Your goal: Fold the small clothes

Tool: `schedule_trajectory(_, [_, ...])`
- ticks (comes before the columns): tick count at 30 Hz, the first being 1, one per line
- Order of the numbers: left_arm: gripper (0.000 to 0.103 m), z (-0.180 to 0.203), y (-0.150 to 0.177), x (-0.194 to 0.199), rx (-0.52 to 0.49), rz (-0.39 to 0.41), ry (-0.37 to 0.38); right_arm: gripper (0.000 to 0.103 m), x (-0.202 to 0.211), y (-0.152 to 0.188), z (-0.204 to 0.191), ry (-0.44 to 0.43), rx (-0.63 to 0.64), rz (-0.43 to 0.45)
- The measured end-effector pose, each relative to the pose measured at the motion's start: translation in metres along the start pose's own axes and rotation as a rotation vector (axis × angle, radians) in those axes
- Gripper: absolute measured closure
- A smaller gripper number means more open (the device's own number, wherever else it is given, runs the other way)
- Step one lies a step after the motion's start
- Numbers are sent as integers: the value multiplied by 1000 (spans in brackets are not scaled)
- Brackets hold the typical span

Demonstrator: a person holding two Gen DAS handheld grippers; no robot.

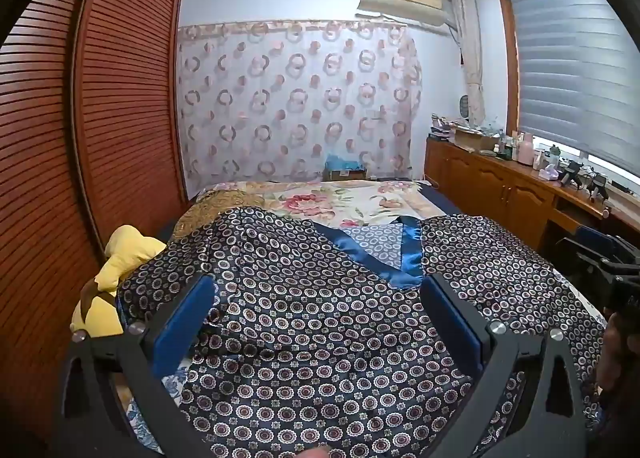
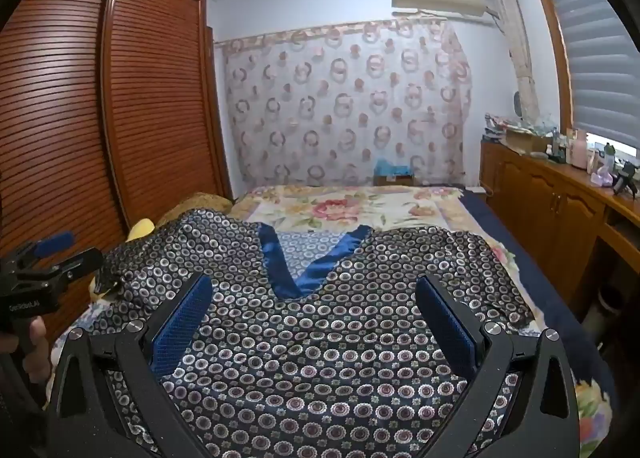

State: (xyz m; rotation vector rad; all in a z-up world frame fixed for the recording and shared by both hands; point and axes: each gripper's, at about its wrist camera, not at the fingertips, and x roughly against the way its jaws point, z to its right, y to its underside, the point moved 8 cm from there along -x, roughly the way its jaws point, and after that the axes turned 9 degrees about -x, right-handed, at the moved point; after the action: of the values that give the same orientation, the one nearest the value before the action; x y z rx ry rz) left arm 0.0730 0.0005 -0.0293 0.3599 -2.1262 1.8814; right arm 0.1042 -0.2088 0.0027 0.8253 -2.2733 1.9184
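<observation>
A dark navy satin top (image 1: 320,322) printed with small rings, with a shiny blue V neckline (image 1: 404,258), lies spread on the bed; it also shows in the right wrist view (image 2: 320,338). My left gripper (image 1: 320,290) is open and empty, hovering over the garment's left half. My right gripper (image 2: 314,290) is open and empty over the middle, just below the neckline (image 2: 312,270). Each gripper shows at the edge of the other's view: the right one (image 1: 608,270), the left one (image 2: 52,258).
The bed has a floral cover (image 1: 340,202). A yellow plush toy (image 1: 120,258) lies at the bed's left edge by the slatted wooden wardrobe (image 1: 100,118). A wooden cabinet (image 1: 500,186) with clutter runs along the right wall under the window.
</observation>
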Motion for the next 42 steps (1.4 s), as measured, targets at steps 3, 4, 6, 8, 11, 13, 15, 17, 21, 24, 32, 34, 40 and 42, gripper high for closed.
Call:
schedule_trajectory(3, [0, -1, 1, 0, -3, -9, -5, 0, 0, 0, 0, 3, -2, 1])
schedule_trajectory(4, [0, -1, 1, 0, -2, -10, -6, 0, 0, 1, 0, 3, -2, 1])
schedule_trajectory(6, [0, 0, 1, 2, -2, -10, -6, 0, 0, 1, 0, 2, -1, 1])
schedule_trajectory(8, [0, 1, 1, 2, -5, -14, -7, 0, 0, 1, 1, 1, 1, 0])
schedule_trajectory(11, [0, 2, 1, 1, -5, -12, -7, 0, 2, 0, 3, 1, 3, 0])
schedule_trajectory(13, [0, 1, 1, 1, -5, -11, -7, 0, -2, 2, -1, 8, 7, -3])
schedule_trajectory(15, [0, 1, 1, 1, -5, -12, -6, 0, -2, 2, -1, 9, 7, -2])
schedule_trajectory(17, [0, 1, 0, 1, -5, -11, -6, 0, -2, 2, -1, 8, 7, -2])
schedule_trajectory(21, [0, 2, -3, 3, -7, -7, -7, 0, -2, 2, -1, 11, 7, -2])
schedule_trajectory(24, [0, 3, -5, 4, -10, -3, -9, 0, -2, 0, 3, 10, 7, -2])
schedule_trajectory(32, [0, 5, -6, 4, -12, -1, -9, 0, -3, 0, 3, 12, 7, -1])
schedule_trajectory(34, [0, 4, -6, 4, -11, 0, -10, 0, -3, 0, 3, 13, 8, -1])
schedule_trajectory(40, [0, 4, -5, 5, -9, 4, -10, 0, 0, 0, 1, 12, 8, -1])
schedule_trajectory(42, [0, 4, -5, 5, -9, 4, -9, 0, 1, -1, 2, 12, 8, -2])
